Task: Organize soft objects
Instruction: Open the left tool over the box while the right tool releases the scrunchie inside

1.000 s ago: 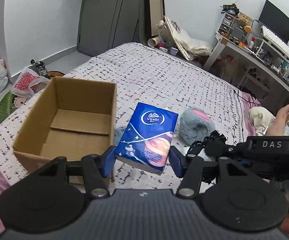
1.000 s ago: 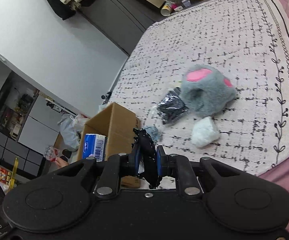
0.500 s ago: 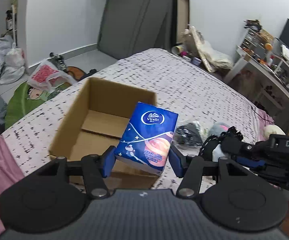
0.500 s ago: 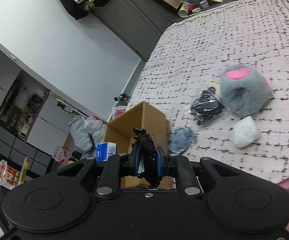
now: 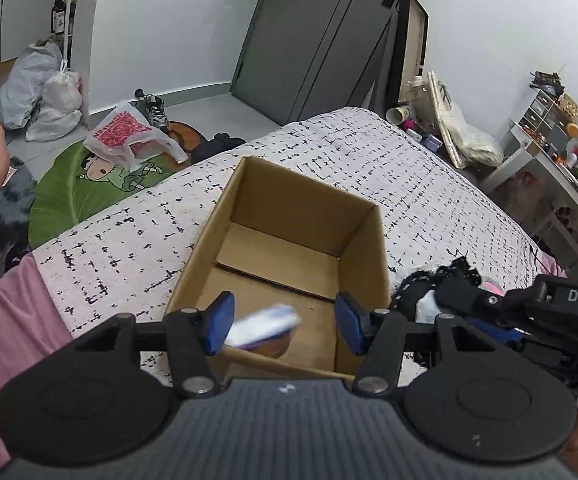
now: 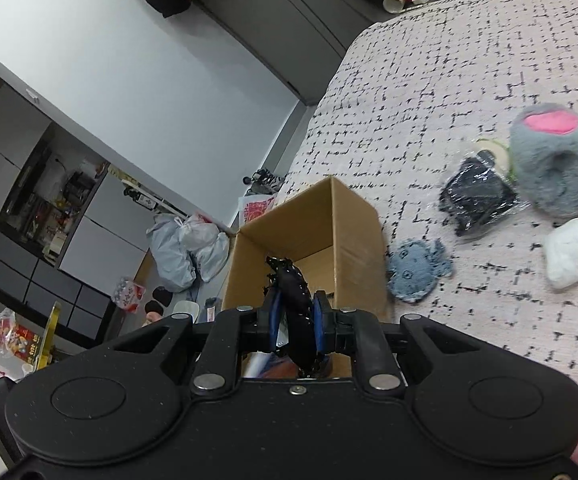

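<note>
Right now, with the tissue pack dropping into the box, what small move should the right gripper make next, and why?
Probably ease the right gripper forward over the cardboard box and let go. It is shut on the black lacy piece, and the box sits open just ahead. The left gripper, jaws closing, no longer grips the tissue pack.

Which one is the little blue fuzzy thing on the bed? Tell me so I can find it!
Find the open cardboard box on the patterned bed. Right beside the box's side wall lies the blue fuzzy thing, flat and round with frilly edges. Its neighbours are a white lump, a black bagged bundle and a big grey plush.
</note>
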